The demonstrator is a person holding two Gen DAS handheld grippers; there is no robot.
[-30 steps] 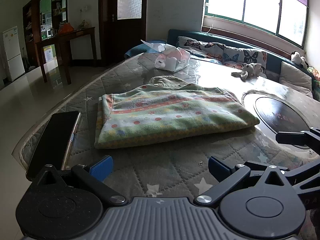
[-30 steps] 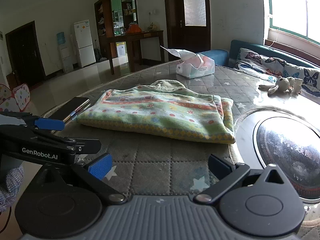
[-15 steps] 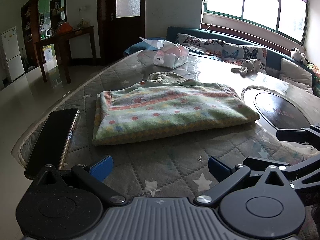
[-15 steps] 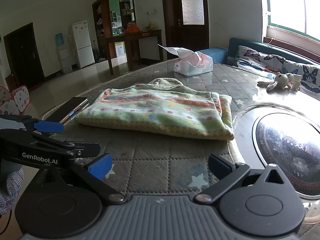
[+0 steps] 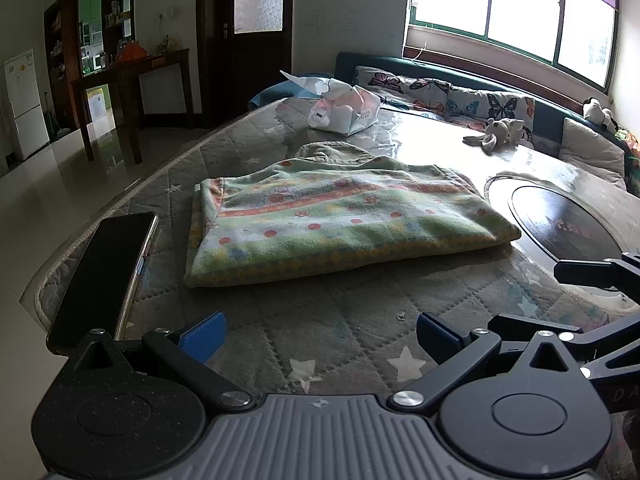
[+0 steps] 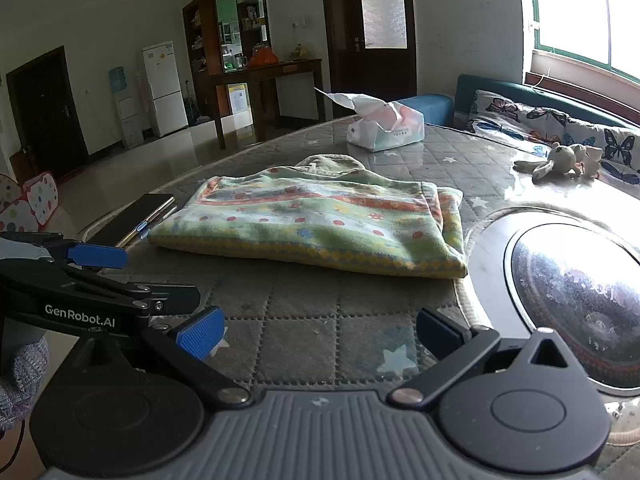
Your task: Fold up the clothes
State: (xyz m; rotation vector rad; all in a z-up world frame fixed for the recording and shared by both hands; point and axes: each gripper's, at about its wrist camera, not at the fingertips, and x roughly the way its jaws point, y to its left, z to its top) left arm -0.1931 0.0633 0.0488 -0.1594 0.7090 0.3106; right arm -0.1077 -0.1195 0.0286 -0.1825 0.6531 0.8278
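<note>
Covering the round table (image 5: 248,148) is a grey quilted star-print pad under clear glossy film; a dark glass turntable (image 6: 576,280) sits mid-table. Tiled floor, dark wood shelving, windows behind. Folded fleece garment (image 5: 336,220), green with dots and stripes, lies near the front edge, a ribbed collar showing at its far side. Black phone (image 5: 104,272) at the left edge, tissue pack (image 6: 386,128) farther back. Left gripper (image 5: 320,330) and right gripper (image 6: 320,330): blue-padded fingers apart, empty. Right gripper is cut off in the left view.
</note>
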